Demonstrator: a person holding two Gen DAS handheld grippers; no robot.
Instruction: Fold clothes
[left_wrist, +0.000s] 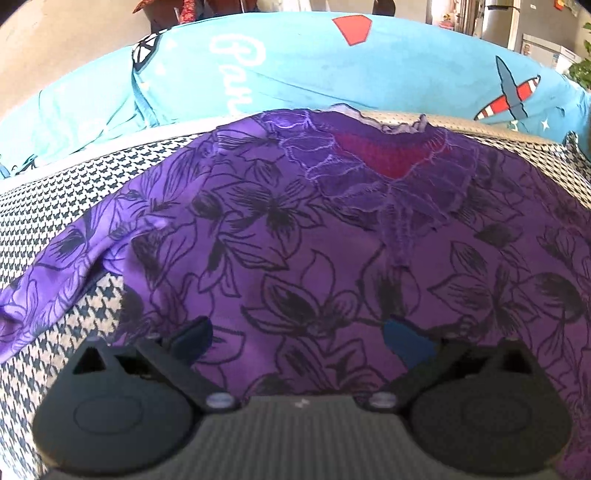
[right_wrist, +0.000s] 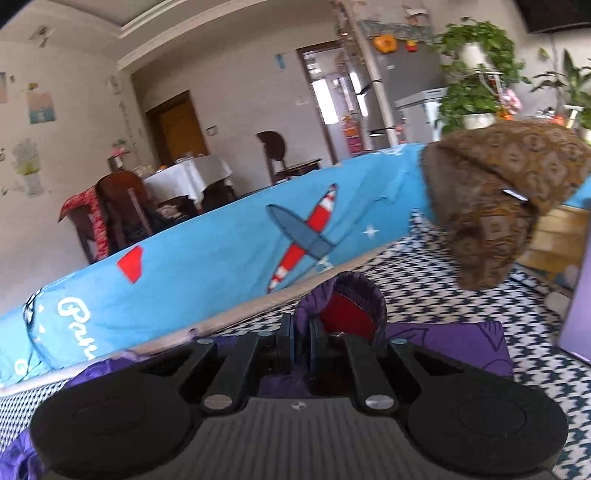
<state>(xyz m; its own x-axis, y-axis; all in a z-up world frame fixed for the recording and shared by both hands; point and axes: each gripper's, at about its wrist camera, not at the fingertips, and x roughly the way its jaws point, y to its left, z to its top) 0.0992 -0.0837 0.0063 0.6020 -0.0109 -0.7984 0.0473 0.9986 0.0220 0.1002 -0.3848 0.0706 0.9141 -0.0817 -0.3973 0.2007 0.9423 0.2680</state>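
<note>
The purple top (left_wrist: 280, 236) lies spread on the houndstooth cover (left_wrist: 55, 192), directly ahead of and under the left tongs (left_wrist: 299, 338), whose jaws stand wide apart over the cloth, gripping nothing. The right tongs (right_wrist: 301, 347) are pinched shut on a bunched fold of the top (right_wrist: 354, 306), red lining showing just beyond their tips. The fabric looks thin, limp and slightly slick, with black flower outlines and stitched lace at the neckline (left_wrist: 384, 155); it will likely sag and slide, so hems and shoulder seams seem the best holds. A brown patterned garment (right_wrist: 498, 199) hangs ahead to the right of the right tongs.
</note>
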